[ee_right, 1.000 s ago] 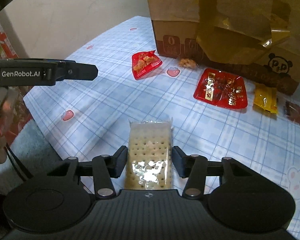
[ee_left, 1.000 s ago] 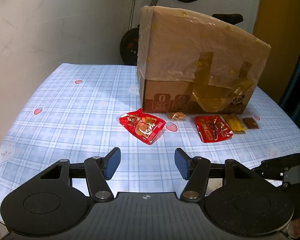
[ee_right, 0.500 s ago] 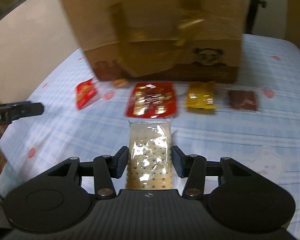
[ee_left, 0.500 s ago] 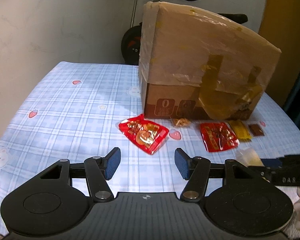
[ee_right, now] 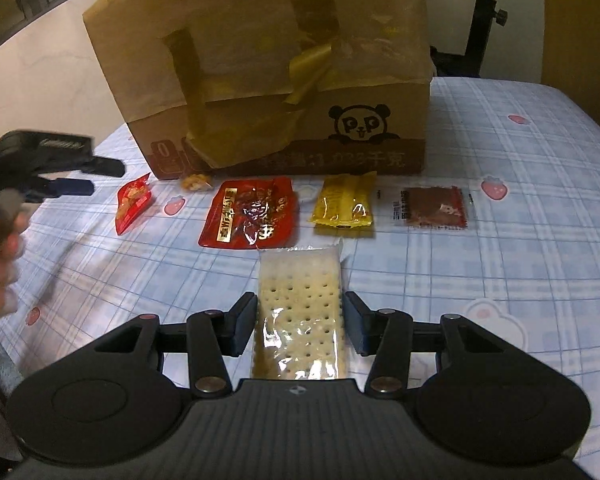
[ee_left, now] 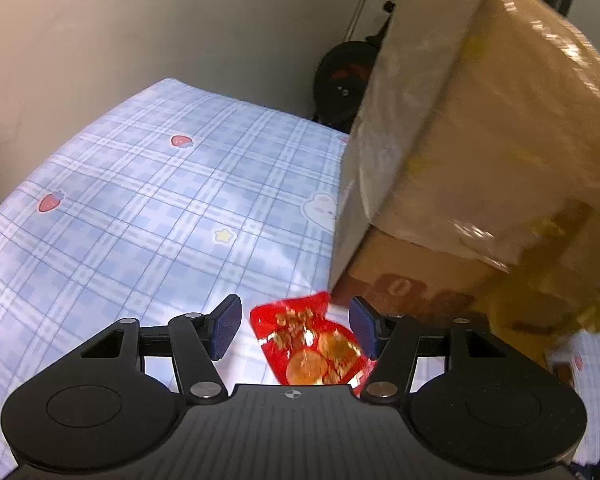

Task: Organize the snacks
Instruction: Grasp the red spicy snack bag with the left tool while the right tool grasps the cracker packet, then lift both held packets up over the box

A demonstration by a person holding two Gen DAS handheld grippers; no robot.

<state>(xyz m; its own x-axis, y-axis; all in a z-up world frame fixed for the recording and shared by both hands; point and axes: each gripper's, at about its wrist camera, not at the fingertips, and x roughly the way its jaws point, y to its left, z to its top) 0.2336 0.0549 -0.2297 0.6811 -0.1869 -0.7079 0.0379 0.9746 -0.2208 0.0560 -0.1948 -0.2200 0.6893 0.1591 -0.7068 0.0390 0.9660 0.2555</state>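
Observation:
My right gripper (ee_right: 300, 320) is shut on a clear packet of crackers (ee_right: 300, 296), held just above the blue plaid tablecloth (ee_right: 500, 264). Beyond it a row of snacks lies along the cardboard box (ee_right: 280, 80): a small red packet (ee_right: 134, 204), a tiny orange snack (ee_right: 196, 182), a large red packet (ee_right: 252, 214), a yellow packet (ee_right: 346, 204) and a brown packet (ee_right: 434, 208). My left gripper (ee_left: 296, 326) is open, low over the small red packet (ee_left: 312, 344), which lies between its blue pads without being pressed. The left gripper (ee_right: 88, 178) also shows at the left of the right wrist view.
The tall taped box (ee_left: 480, 140) fills the right of the left wrist view, close to that gripper. A person's hand (ee_right: 0, 248) grips the left tool. A bicycle wheel (ee_left: 340, 84) and a white wall stand behind the table. Open cloth (ee_left: 140, 220) stretches left of the box.
My left gripper moved forward and down to the small red packet, which now sits between its fingers. My right gripper swung round to face the snack row, crackers still held.

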